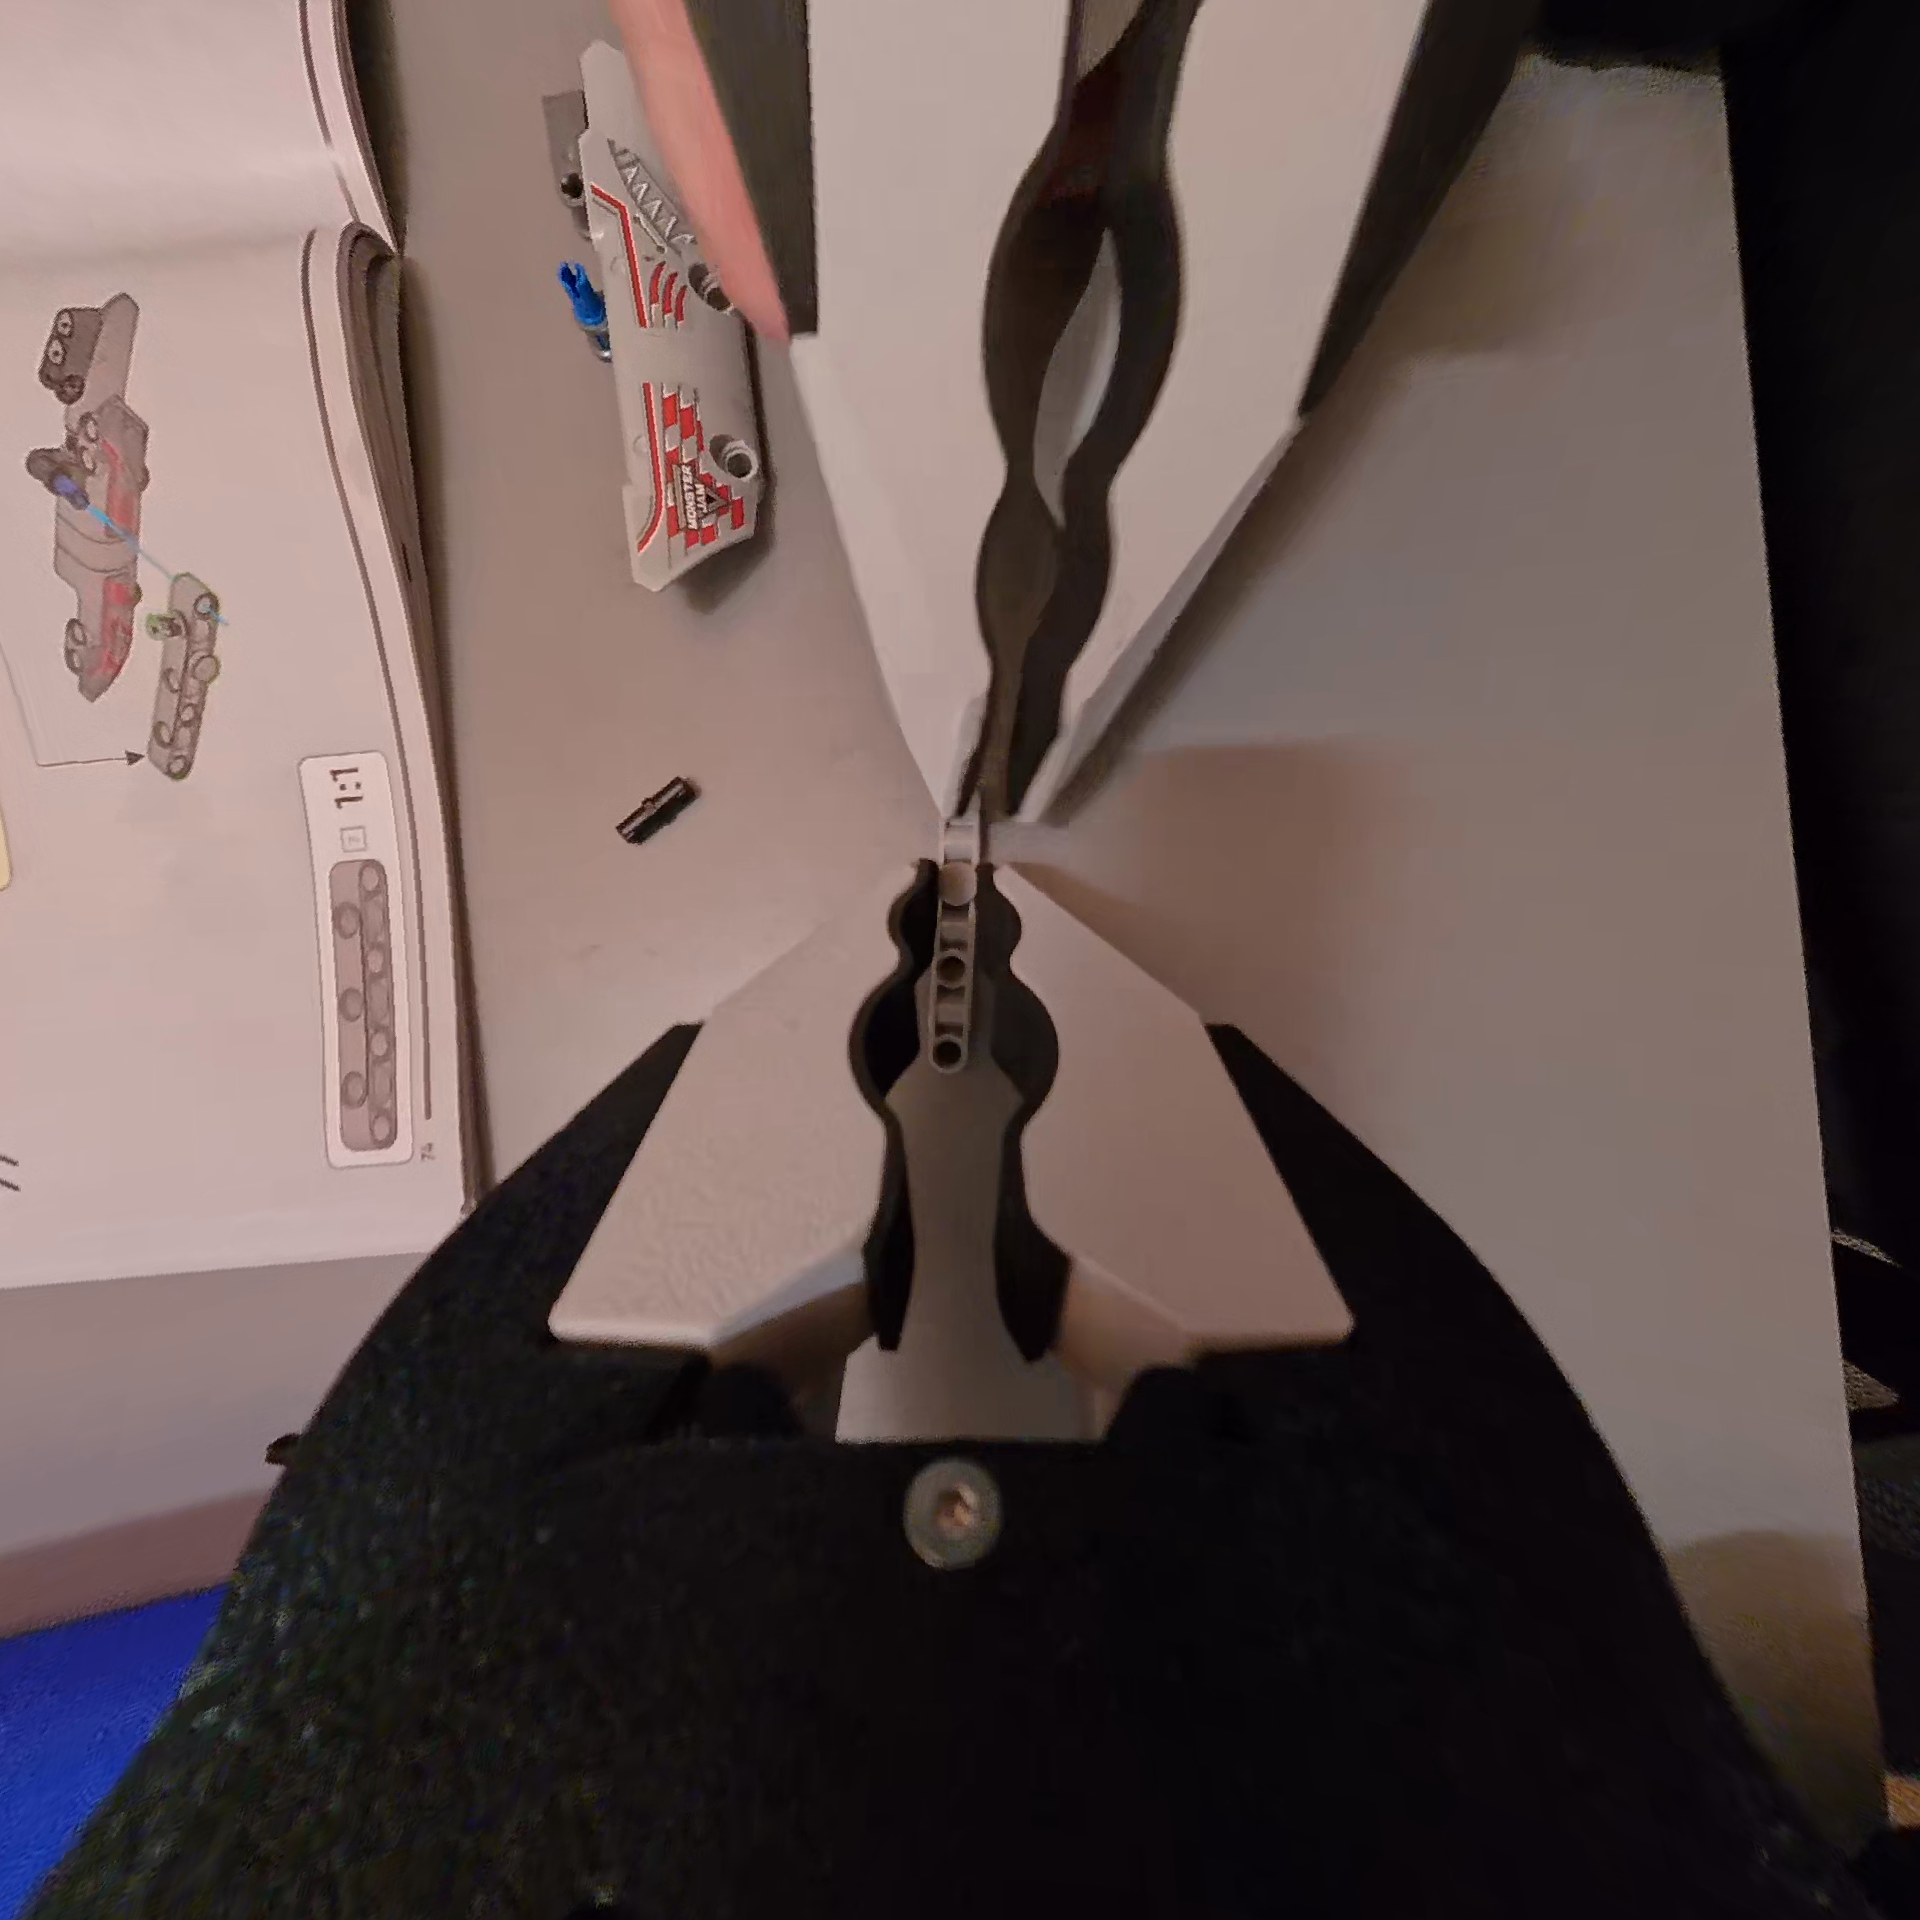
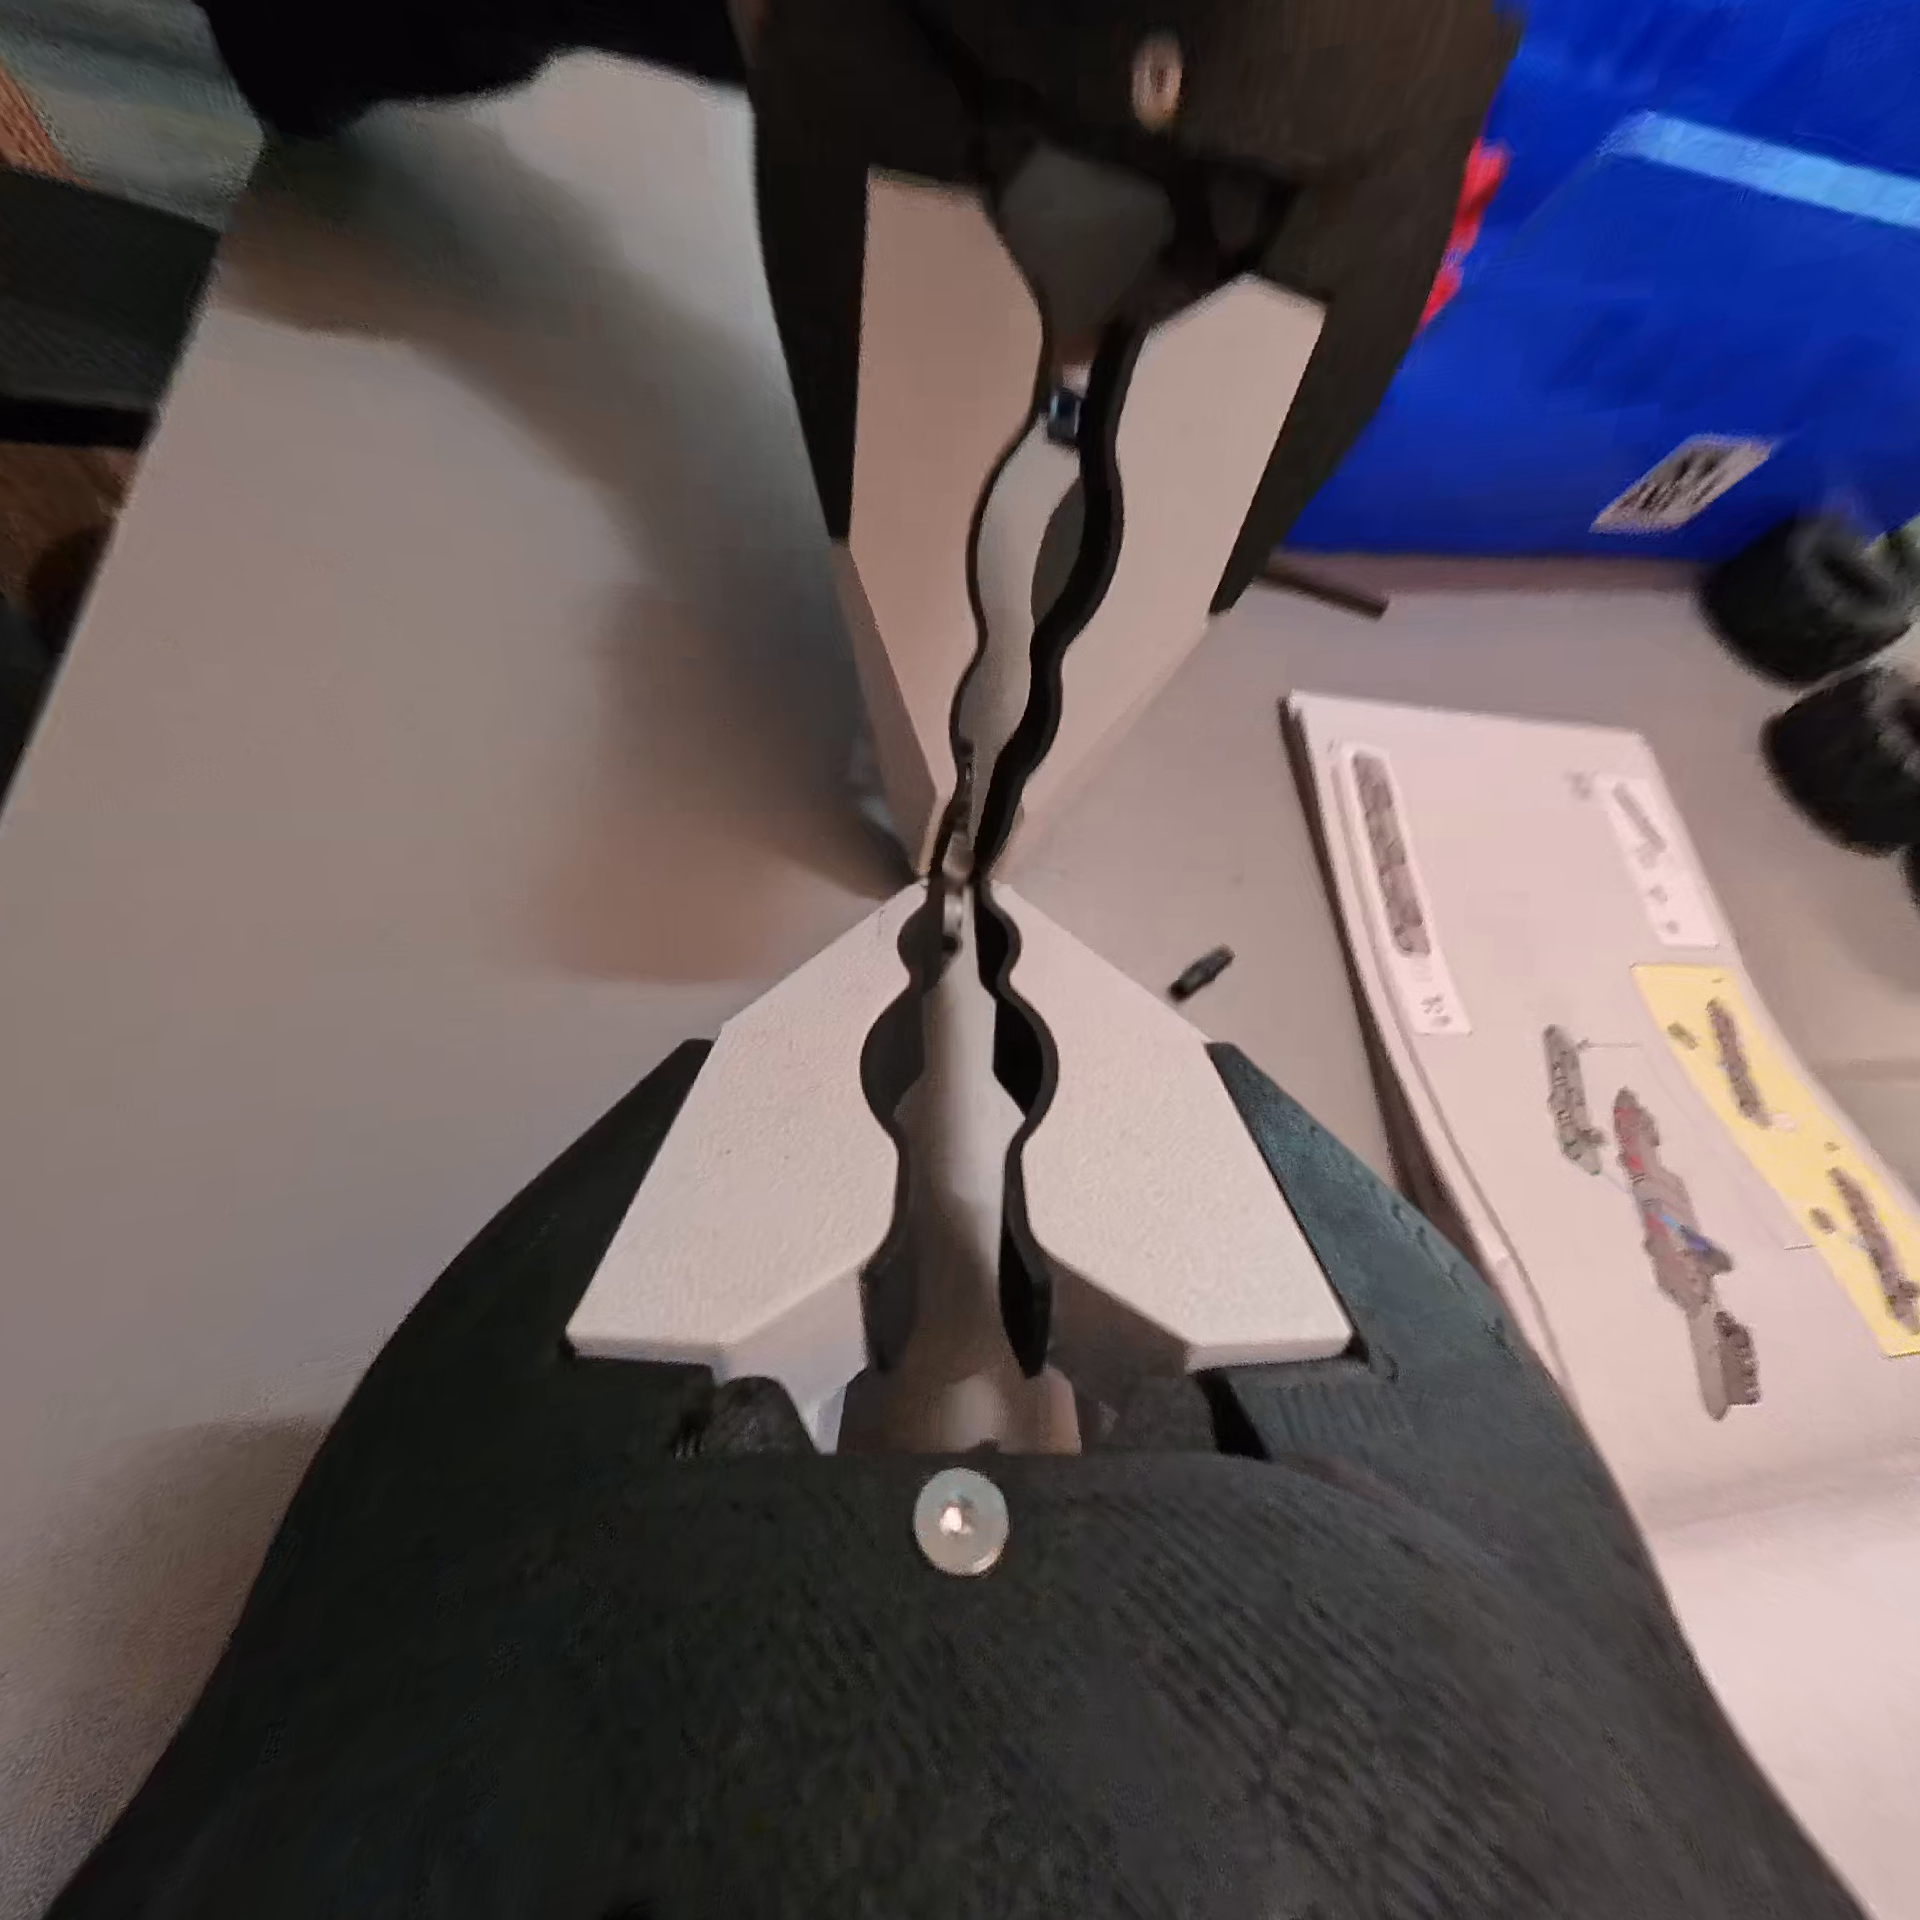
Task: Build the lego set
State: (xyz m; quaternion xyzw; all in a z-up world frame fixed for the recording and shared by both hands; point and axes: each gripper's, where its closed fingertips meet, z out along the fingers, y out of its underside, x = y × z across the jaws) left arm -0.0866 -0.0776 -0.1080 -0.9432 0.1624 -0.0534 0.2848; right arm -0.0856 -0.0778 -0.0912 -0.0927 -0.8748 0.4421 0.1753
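Observation:
A light grey Technic beam (image 1: 949,977) with a row of holes lies edge-on between my left gripper's (image 1: 958,873) fingers, its far end poking past the tips. My right gripper (image 1: 977,810) comes from the opposite side, tip to tip, and is closed on that far end. In the right wrist view the right gripper (image 2: 951,899) pinches a thin grey sliver of the beam (image 2: 954,920), and the left gripper (image 2: 961,831) hangs in from above. Both are held above the grey table (image 1: 1403,935).
A grey panel with red stickers (image 1: 681,374), a blue pin (image 1: 580,301) and a black pin (image 1: 657,808) lie on the table. The open instruction booklet (image 1: 208,727) is on the left. A blue box (image 2: 1662,312) and black tyres (image 2: 1839,644) show in the right wrist view.

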